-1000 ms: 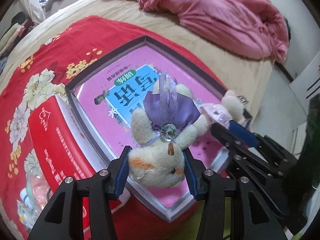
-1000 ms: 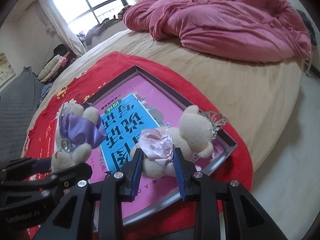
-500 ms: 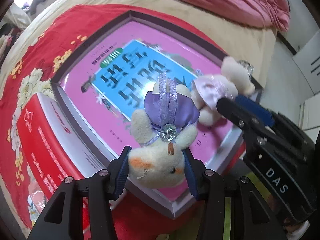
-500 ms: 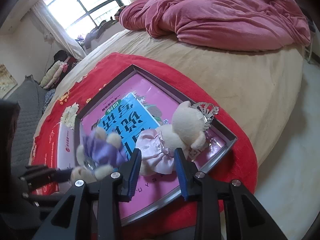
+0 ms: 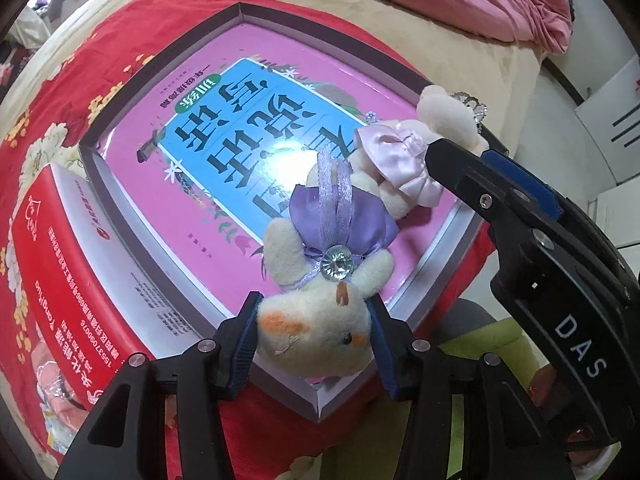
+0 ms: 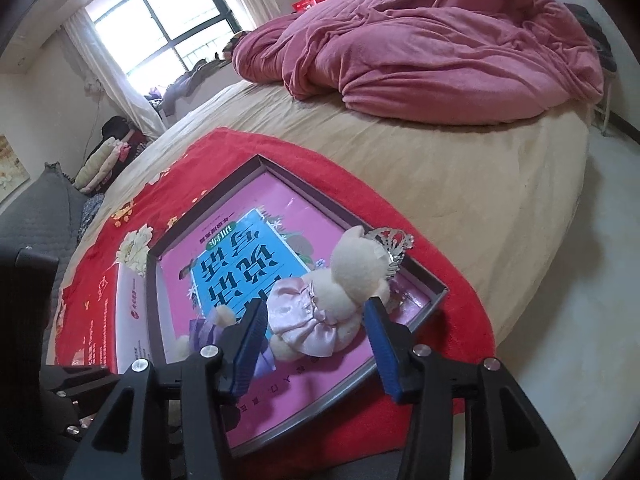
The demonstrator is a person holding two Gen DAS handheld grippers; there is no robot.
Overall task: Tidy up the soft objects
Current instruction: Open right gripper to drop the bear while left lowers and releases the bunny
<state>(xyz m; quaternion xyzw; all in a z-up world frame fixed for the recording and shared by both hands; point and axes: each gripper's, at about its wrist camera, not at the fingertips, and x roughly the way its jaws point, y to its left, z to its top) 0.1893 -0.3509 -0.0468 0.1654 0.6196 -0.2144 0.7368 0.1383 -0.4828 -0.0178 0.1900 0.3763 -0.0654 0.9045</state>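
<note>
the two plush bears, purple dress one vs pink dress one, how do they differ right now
The purple-dress bear wears a gem brooch; the pink-dress bear has a silver crown by its head. The purple-dress bear's head is clamped in the left hand-held gripper; the pink-dress bear lies between the right hand-held gripper's opening jaws. Both are cream plush, over the pink book.

Left wrist view: looks almost straight down, close over the shallow grey-rimmed box holding a pink and blue book.
Right wrist view: slants down across the beige bed toward the far window, close to the box's near edge.
Shared: the box, the red flowered cloth, both plush toys, the crumpled pink duvet.
</note>
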